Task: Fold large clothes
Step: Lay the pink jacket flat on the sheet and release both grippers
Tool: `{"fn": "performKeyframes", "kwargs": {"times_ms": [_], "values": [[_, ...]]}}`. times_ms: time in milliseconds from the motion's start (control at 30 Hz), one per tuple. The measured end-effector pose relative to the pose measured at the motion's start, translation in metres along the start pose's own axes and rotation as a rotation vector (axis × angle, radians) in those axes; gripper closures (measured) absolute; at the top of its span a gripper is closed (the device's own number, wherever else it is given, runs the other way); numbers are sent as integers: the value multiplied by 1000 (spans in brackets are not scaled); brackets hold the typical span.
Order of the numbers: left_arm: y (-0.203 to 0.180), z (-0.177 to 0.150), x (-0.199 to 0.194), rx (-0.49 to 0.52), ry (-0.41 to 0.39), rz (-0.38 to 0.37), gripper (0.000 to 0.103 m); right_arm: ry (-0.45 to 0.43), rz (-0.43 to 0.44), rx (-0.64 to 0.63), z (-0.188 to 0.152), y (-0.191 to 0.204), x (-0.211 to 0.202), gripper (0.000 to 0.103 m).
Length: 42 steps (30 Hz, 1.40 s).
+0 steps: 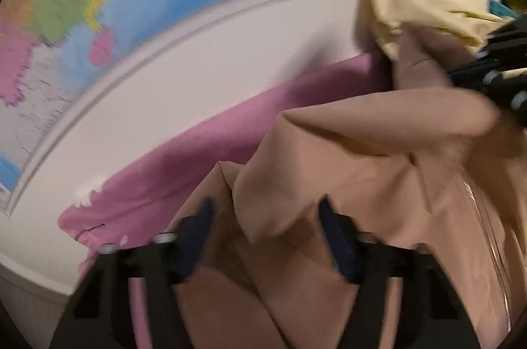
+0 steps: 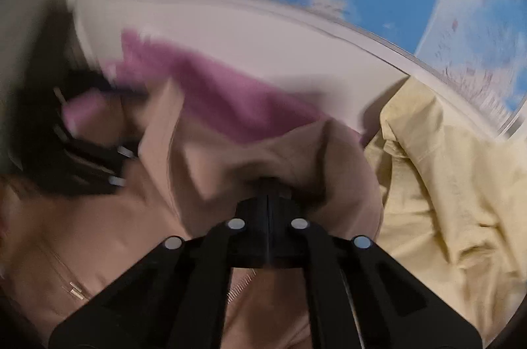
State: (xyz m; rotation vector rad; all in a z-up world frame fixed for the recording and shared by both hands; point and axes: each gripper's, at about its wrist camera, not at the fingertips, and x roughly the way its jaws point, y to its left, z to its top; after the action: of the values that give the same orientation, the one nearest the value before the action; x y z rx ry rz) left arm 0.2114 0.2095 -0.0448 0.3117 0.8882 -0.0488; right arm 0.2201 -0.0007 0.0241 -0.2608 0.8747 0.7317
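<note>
The tan coat (image 1: 362, 171) lies crumpled on the white desk (image 1: 230, 59), over a pink cloth (image 1: 197, 158). The left gripper (image 1: 263, 237) has its fingers apart above the coat. The right gripper (image 2: 267, 184) is pinched tight on a coat fold. Both pictures are blurry, and a yellow cloth (image 2: 444, 184) is cut off at the edge.

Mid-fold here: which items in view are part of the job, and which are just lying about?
In the job:
tan garment
right claw, shut on its fabric
left claw, open over it

Lying about:
pink garment
yellow garment
wall map
</note>
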Motion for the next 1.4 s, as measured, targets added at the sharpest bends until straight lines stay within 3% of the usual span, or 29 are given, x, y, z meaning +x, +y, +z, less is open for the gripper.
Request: {"fn": "performKeyframes", "kwargs": {"times_ms": [67,167,200,233,267,300,400,467,500,533,567,600,700,800,833,867,900,1033,1100,1200,1267,1400], "values": [[11,10,5,-70,8,-58,75,-46,42,112,11,-22,-10,102],[32,24,4,-175,-22,-77,79,-96,94,181,15,-36,-28,95],[37,27,4,-204,-19,-86,79,-101,113,153,13,-31,-33,78],[40,30,5,-219,-20,-93,80,-96,121,102,10,-19,-36,49],[39,32,5,-215,-26,-91,80,-96,103,50,6,-6,-38,41],[39,33,4,-205,-33,-84,80,-93,92,-14,2,8,-38,39],[30,34,2,-189,-34,-77,80,-38,22,-137,-3,44,-19,45],[27,35,2,-190,-35,-78,80,8,14,-84,7,39,5,68],[27,33,-2,-192,-38,-79,80,23,30,-33,11,30,11,84],[27,33,-3,-192,-40,-83,81,33,111,60,17,15,16,101],[27,32,-5,-192,-43,-78,82,22,184,123,20,5,15,101],[35,27,0,-196,-47,-75,82,-19,330,269,23,-18,10,101],[54,29,11,-226,-50,-67,85,-127,542,580,10,-80,0,101],[64,29,17,-277,-33,-70,78,-111,502,751,-8,-107,10,95],[67,30,18,-289,-25,-53,67,-93,483,757,-11,-108,12,95],[67,30,19,-293,-24,-36,64,-84,470,721,-13,-103,7,93],[65,30,18,-286,-29,-23,63,-88,441,685,-15,-98,0,88],[56,27,-6,-287,-94,15,50,-186,358,545,-26,-74,-53,44],[55,24,-22,-276,-139,10,46,-187,288,484,-42,-62,-72,41],[41,11,-49,-221,-196,-24,38,-105,270,411,-81,-58,-84,28],[29,0,-66,-177,-218,-29,36,-27,216,357,-124,-43,-92,26],[25,-27,-89,-150,-207,-69,34,75,158,310,-178,-13,-89,24]]}}
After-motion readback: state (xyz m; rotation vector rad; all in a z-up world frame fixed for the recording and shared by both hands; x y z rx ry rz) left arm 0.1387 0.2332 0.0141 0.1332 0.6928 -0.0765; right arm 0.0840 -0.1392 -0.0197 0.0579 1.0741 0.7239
